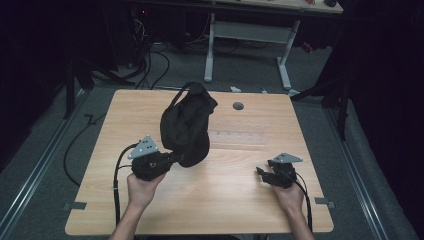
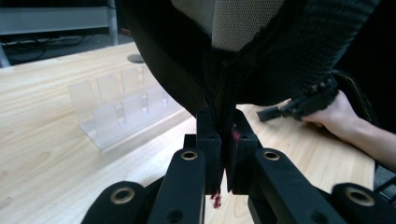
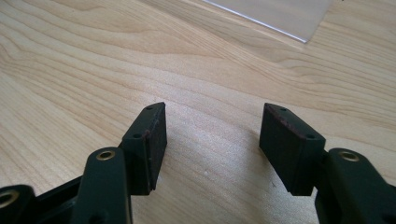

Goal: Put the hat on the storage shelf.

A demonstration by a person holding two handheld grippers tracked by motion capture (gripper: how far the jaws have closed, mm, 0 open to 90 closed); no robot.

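Observation:
A black fabric bag [image 1: 187, 127] with a carry loop on top stands raised over the middle of the wooden table [image 1: 225, 205]. My left gripper [image 1: 172, 159] is shut on its lower edge. In the left gripper view the jaws pinch a fold of the bag [image 2: 261, 56] at the left gripper [image 2: 224, 126], and pale mesh lining shows above. My right gripper [image 1: 261, 172] sits low over the table's right side, apart from the bag. Its jaws stand open in the right gripper view, with only bare wood under the right gripper [image 3: 212, 135].
A clear plastic slotted rack [image 2: 116, 107] lies on the table beyond the bag, faint as the rack [image 1: 235, 136] in the high view. A round cable hole [image 1: 238, 106] sits near the far edge. Cables and a desk frame [image 1: 247, 32] lie on the floor behind.

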